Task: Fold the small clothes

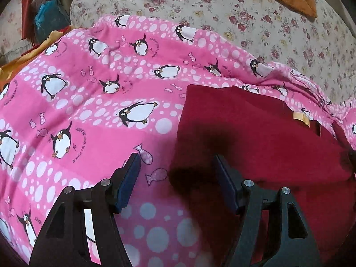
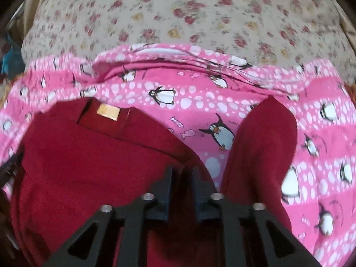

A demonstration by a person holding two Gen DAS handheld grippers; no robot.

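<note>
Beneath the right gripper [image 2: 181, 171], narrow-jawed, lies the red garment [image 2: 89, 155]

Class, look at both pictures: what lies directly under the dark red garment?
The dark red fabric garment lies on a pink penguin-print sheet, which overlaps a floral cream bedcover. What the sheet itself covers cannot be seen.
</note>
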